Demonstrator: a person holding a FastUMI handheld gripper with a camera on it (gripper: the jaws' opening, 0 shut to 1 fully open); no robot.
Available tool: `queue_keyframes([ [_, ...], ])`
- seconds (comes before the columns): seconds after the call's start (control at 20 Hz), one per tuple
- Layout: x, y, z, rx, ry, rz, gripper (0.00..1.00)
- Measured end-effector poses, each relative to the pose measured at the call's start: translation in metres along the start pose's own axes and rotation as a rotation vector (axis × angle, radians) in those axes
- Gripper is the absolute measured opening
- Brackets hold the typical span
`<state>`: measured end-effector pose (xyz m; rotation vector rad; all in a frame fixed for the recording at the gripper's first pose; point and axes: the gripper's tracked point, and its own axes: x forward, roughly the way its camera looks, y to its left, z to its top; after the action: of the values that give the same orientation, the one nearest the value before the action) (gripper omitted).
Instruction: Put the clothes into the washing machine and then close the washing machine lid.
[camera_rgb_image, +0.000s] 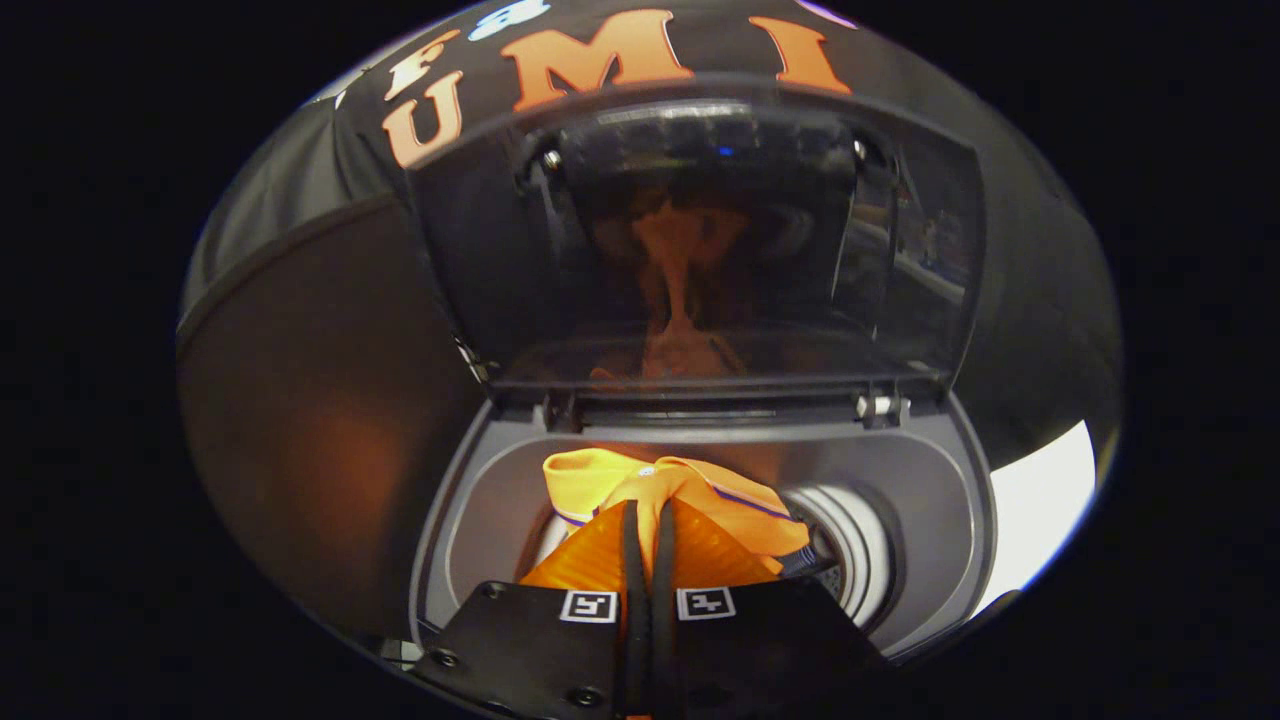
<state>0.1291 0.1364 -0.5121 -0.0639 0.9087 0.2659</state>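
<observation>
Nearest, the gripper is seen with its two fingers drawn almost together, and a fold of the orange knit garment with thin purple trim is pinched between them; the jaws are judged clenched on the cloth. The rest of the garment is bunched just ahead of the fingertips, from about 10 to 3 o'clock of them, with a yellower collar-like fold uppermost. It is held over the open mouth of the grey top-loading washing machine, with its lower part apparently already below the rim. The pale ribbed drum wall is seen at about 3 o'clock of the fingertips, partly hidden by the cloth.

Beyond, at 12 o'clock, the dark glossy hinged lid is stood open, roughly upright, and an orange reflection of the garment is seen in it. The hinge line is seen along the far rim of the tub.

Handling, as judged: the garment is light, soft and limp, so it will sag and trail from any grip and may catch on the rim. A pinch at a bunched fold, as taken now, is considered sound; a single thin layer could slip. The cloth should be lowered well into the drum before release. Lid closing is not yet begun; its free top edge looks the likeliest place to take it.
</observation>
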Motion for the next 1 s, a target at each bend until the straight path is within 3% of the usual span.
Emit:
queue_keyframes([
  [0.5, 0.042, -0.027, -0.055, 0.127, 0.273, -0.119, 0.08],
  [0.65, 0.044, -0.029, -0.061, 0.135, 0.295, -0.130, 0.15],
  [0.85, 0.042, -0.025, -0.069, 0.101, 0.318, -0.124, 1.00],
  [1.0, 0.037, -0.024, -0.066, 0.076, 0.294, -0.111, 0.99],
])
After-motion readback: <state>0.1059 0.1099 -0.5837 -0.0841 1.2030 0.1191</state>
